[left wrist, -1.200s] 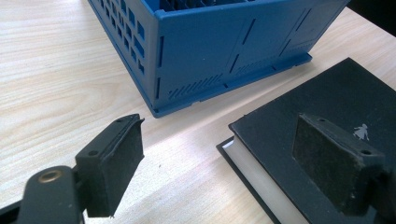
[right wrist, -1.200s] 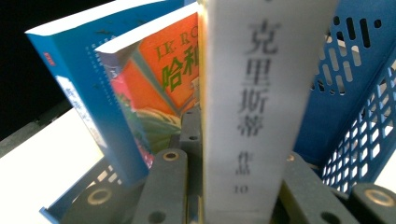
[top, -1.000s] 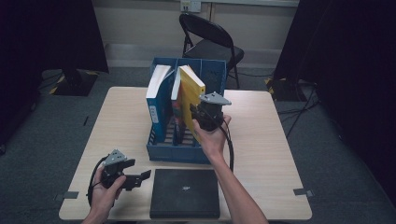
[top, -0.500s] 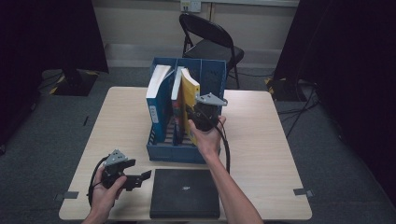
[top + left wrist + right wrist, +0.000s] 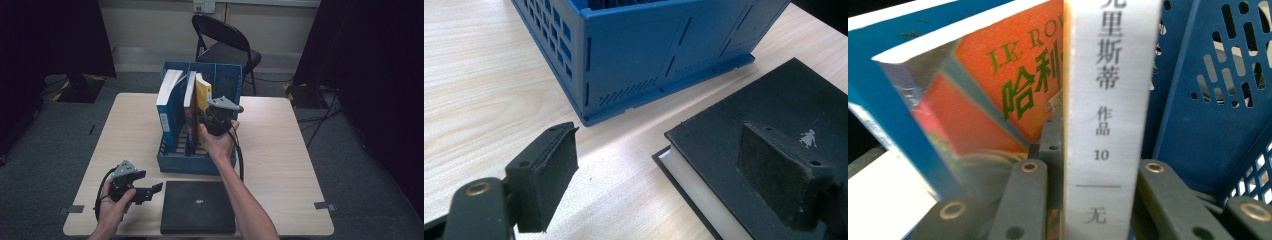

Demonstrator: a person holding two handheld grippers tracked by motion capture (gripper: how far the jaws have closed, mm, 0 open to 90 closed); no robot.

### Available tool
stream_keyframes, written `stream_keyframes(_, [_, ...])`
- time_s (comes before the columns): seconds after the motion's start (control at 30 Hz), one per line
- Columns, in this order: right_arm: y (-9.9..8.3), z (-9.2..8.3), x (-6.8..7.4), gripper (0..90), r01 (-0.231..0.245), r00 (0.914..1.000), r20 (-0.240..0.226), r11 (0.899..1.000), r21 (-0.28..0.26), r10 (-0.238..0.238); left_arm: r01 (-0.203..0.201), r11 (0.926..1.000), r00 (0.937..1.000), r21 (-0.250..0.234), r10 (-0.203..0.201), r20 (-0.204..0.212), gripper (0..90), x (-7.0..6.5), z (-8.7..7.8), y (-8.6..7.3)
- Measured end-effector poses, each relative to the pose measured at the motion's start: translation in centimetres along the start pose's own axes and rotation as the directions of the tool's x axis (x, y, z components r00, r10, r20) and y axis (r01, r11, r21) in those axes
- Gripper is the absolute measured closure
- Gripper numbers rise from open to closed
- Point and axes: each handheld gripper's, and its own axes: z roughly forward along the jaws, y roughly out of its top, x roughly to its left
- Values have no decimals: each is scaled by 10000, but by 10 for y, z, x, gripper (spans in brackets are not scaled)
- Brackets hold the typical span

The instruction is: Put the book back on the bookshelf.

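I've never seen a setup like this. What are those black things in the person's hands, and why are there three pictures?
A person holds a hand-operated two-jaw clamp in each hand. One picture looks down from above; the other two come from cameras riding on the clamps. On the wooden table stands a blue file rack with books, and a black book lies in front. The right gripper is clamped on the spine of a yellow book with a white spine, standing in the rack. The left gripper is open beside the black book.

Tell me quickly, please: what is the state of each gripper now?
Left gripper: open, holding nothing, above the table edge of the black book.
Right gripper: shut on the yellow book in the blue rack.
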Motion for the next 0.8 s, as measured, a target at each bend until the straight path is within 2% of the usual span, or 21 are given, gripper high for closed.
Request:
stream_keyframes(0.2, [-3,6,2,731,-34,10000,-55,10000,-24,34,4,10000,10000,5,-4,-7,166,0,0,0])
stream_keyframes(0.33, [-10,9,7,709,44,9999,-114,9997,238,-42,-9,10000,10000,-20,9,18,167,0,0,0])
stream_keyframes(0.5, [-18,14,6,705,111,9999,-93,9984,559,-106,11,10000,10000,-28,-11,33,167,0,0,0])
stream_keyframes(0.8, [-17,12,5,678,187,9993,-338,9979,618,-167,-3,10000,10000,-67,3,4,169,0,-1,0])
